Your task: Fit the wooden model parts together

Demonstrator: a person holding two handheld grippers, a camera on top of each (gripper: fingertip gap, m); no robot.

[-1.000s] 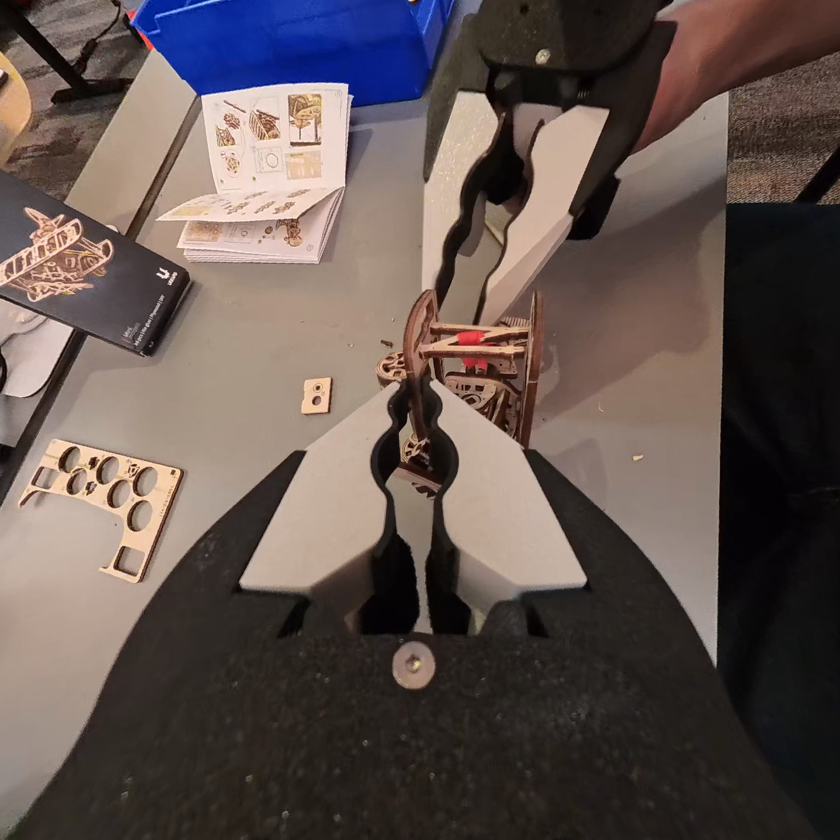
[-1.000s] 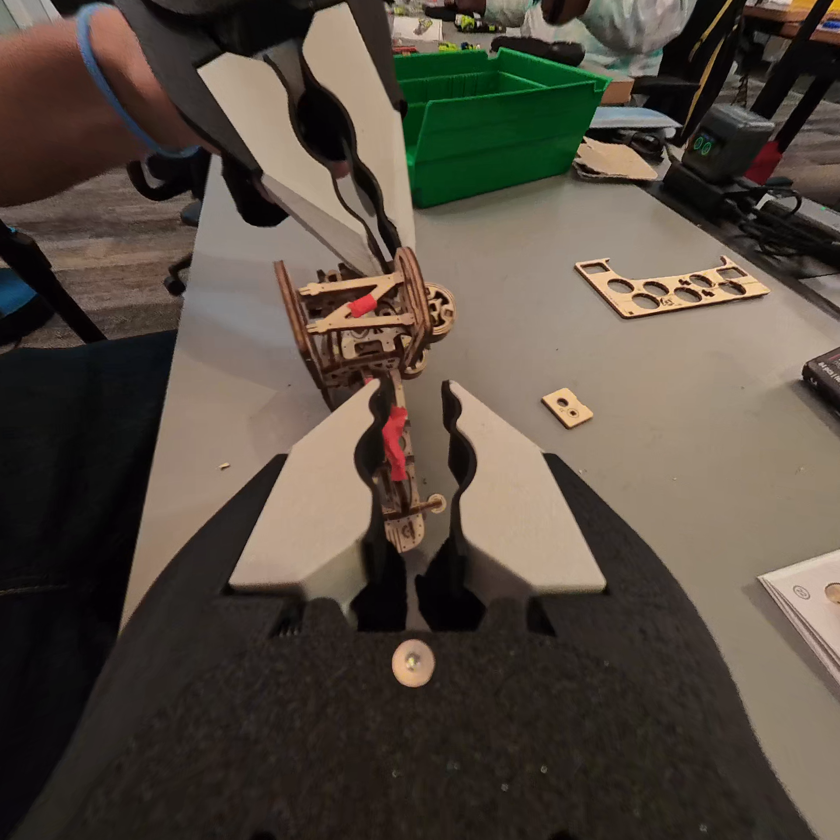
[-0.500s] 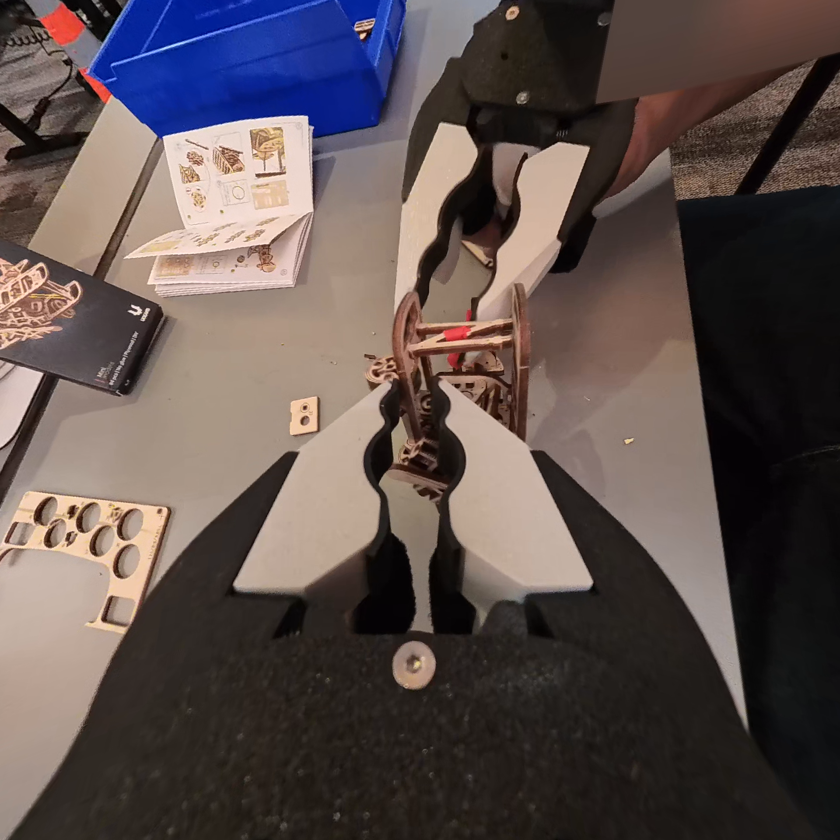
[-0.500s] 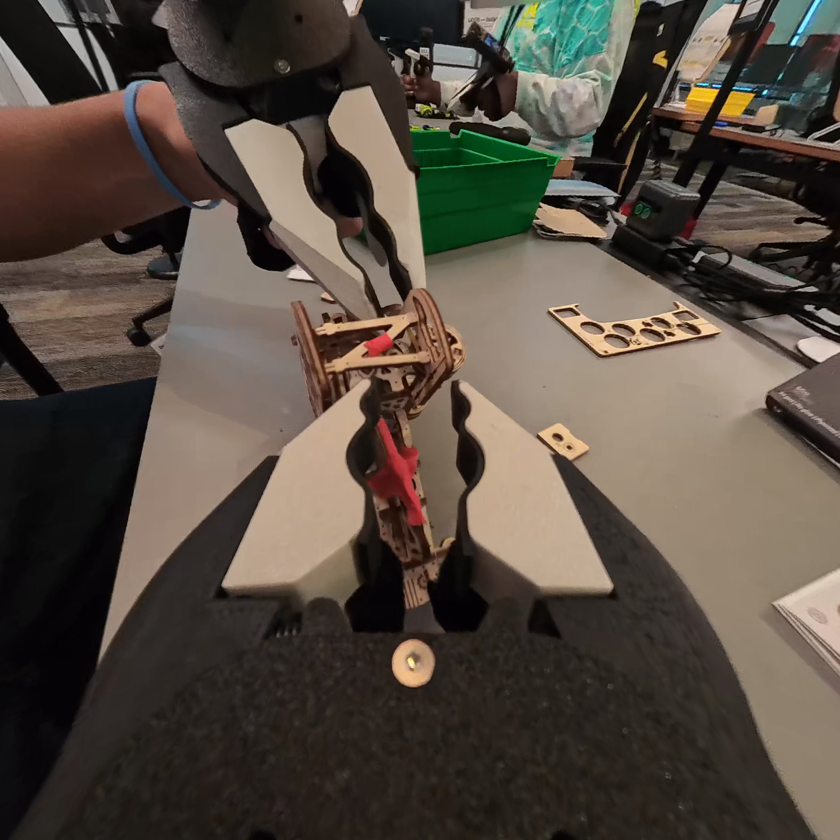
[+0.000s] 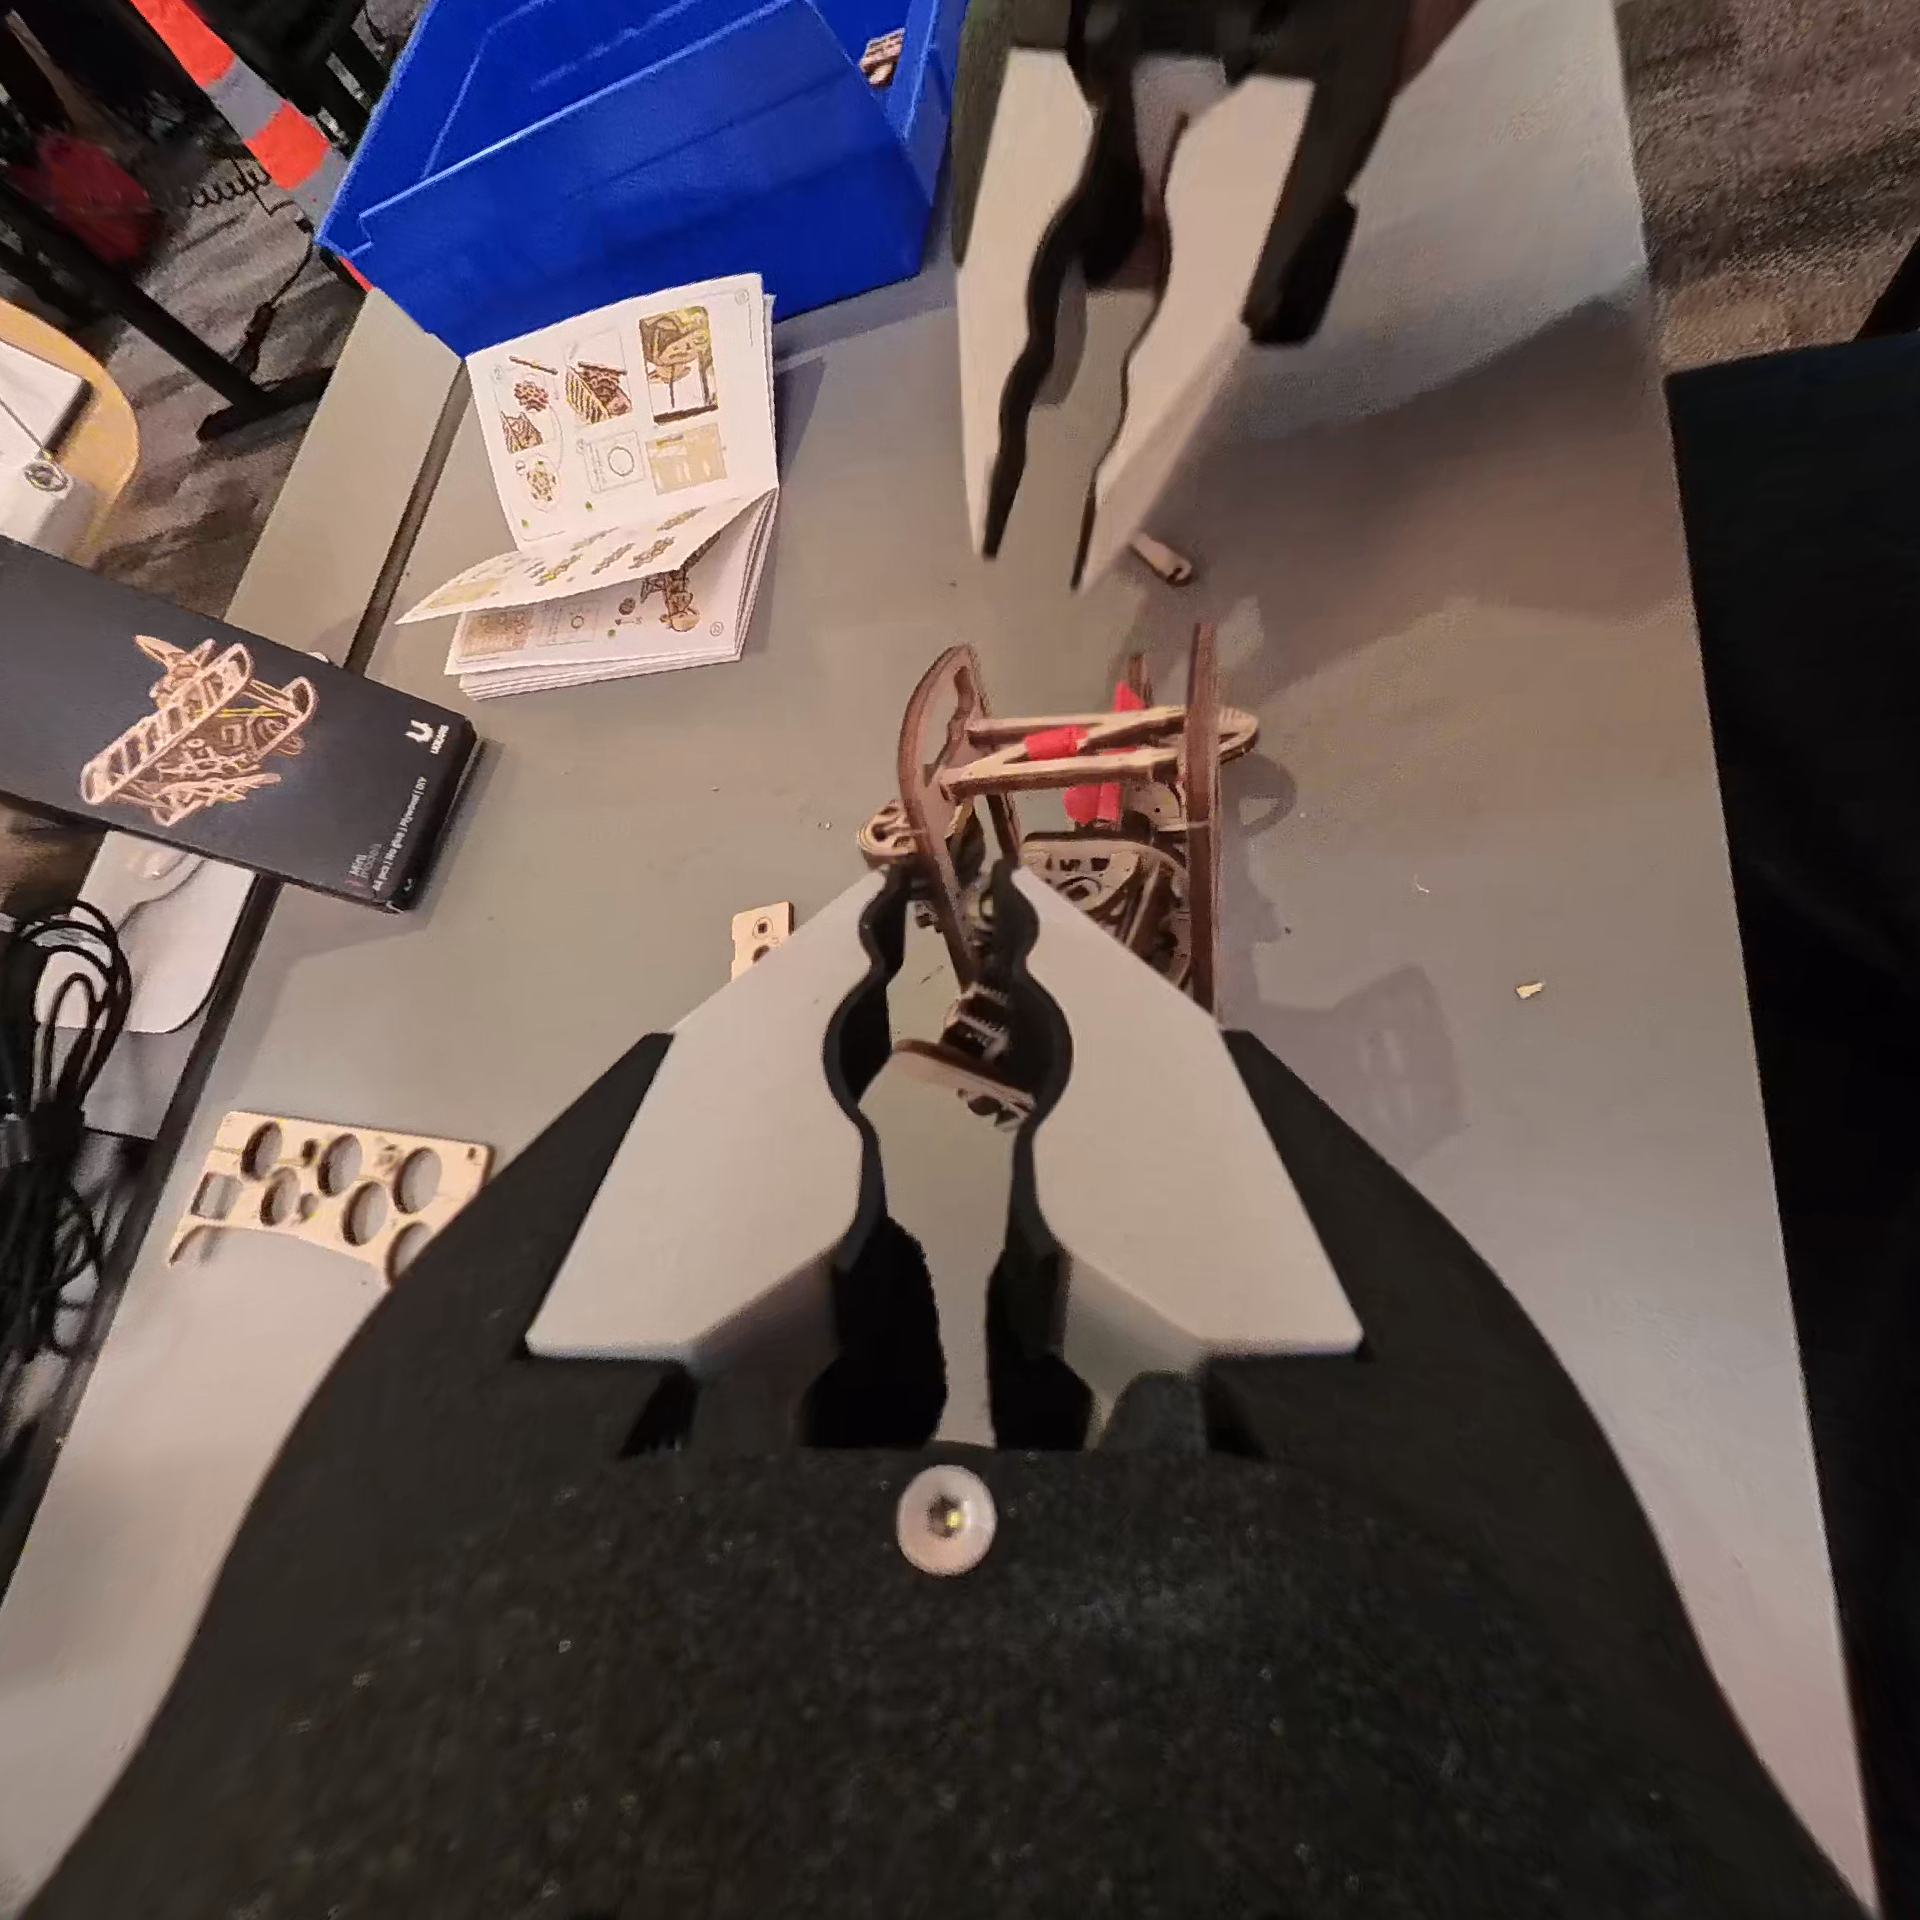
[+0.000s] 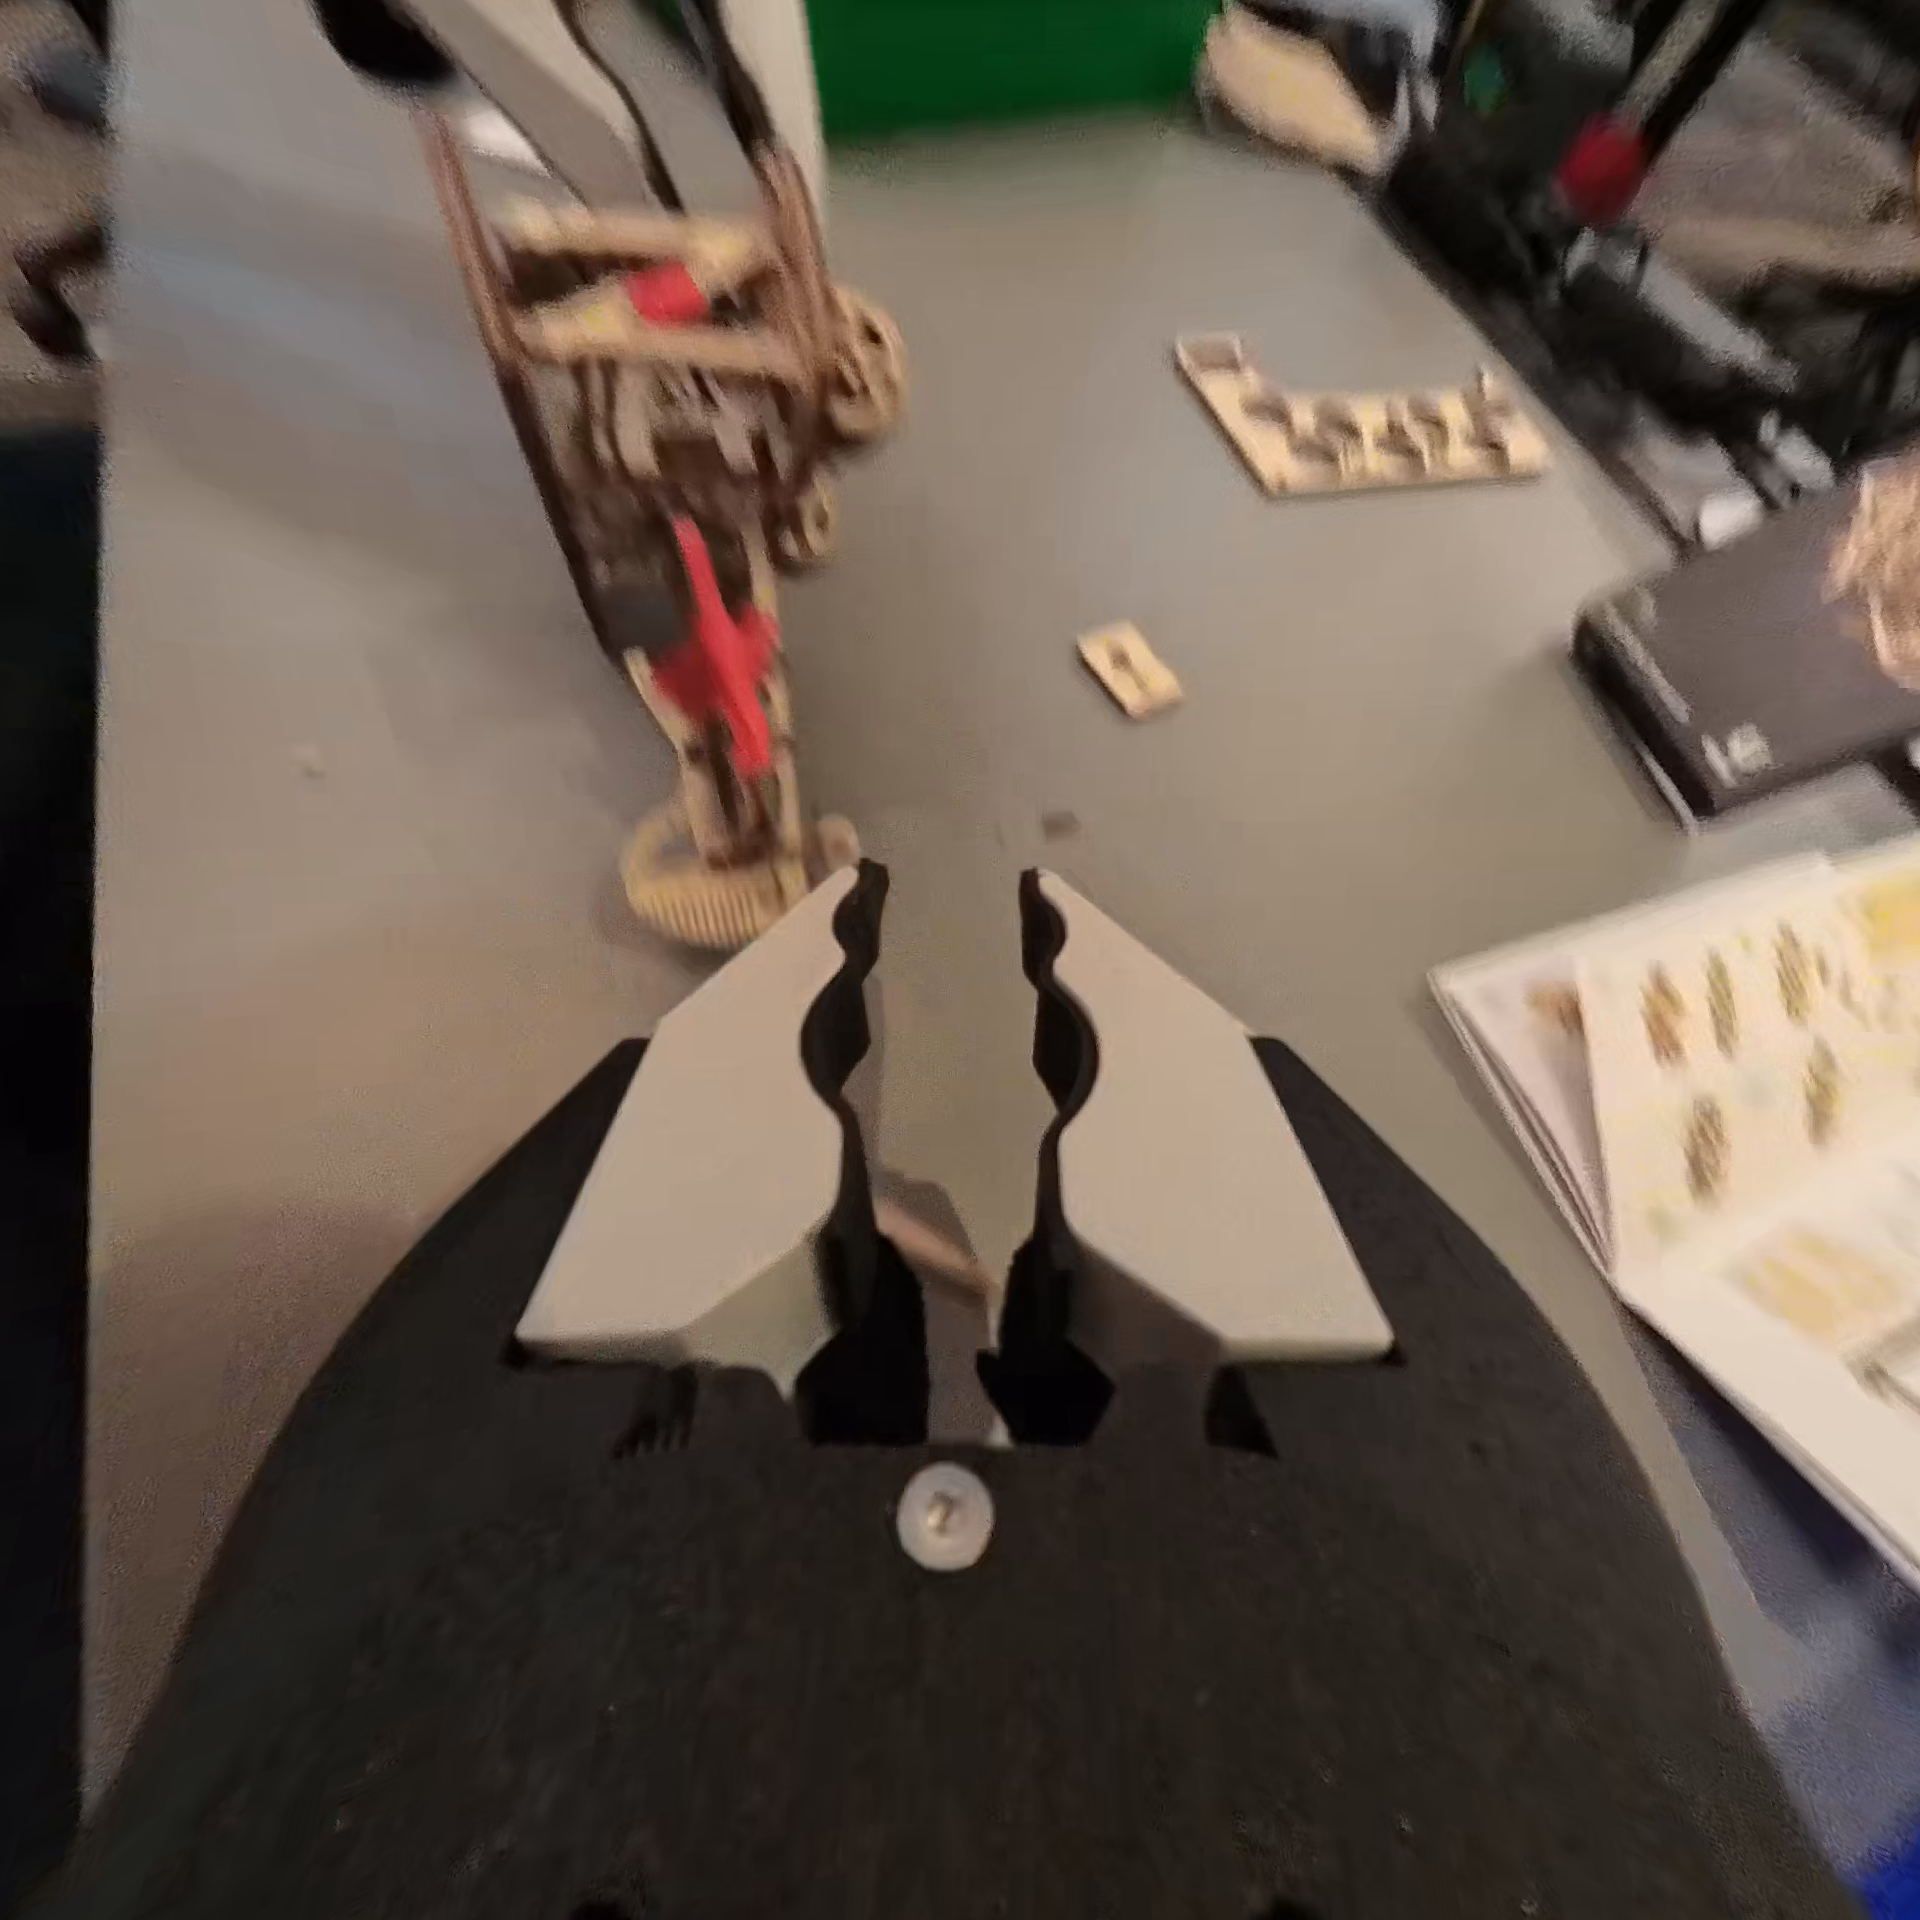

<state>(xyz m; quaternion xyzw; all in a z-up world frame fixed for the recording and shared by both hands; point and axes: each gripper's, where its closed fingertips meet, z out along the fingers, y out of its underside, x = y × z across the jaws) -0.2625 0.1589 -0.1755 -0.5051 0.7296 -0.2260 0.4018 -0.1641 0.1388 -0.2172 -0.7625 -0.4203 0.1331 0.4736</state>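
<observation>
The wooden model (image 5: 1091, 790) with red bits stands on the grey table (image 5: 623, 935). My left gripper (image 5: 951, 883) is open, its jaws loosely on either side of the model's dark curved frame, with a gap on the left side. My right gripper (image 6: 951, 883) is open and empty, back from the model's tail end, which rests on the table. The model is blurred in the right wrist view (image 6: 665, 343), where the left gripper's fingers (image 6: 540, 83) reach it from above. The right gripper also shows in the left wrist view (image 5: 1039, 566), above a small wooden stick (image 5: 1158, 561).
A blue bin (image 5: 644, 177), an open booklet (image 5: 623, 468), a black box (image 5: 208, 727), a punched wooden sheet (image 5: 322, 1195) and a small wooden tile (image 5: 758, 930) lie left of the model. A green bin (image 6: 987, 62) stands at the far end. Cables (image 5: 42, 1091) hang at the left edge.
My right gripper let go of the model's tail piece and drew back from the model. My left jaws widened a little around the frame. The model sits lower, on the table.
</observation>
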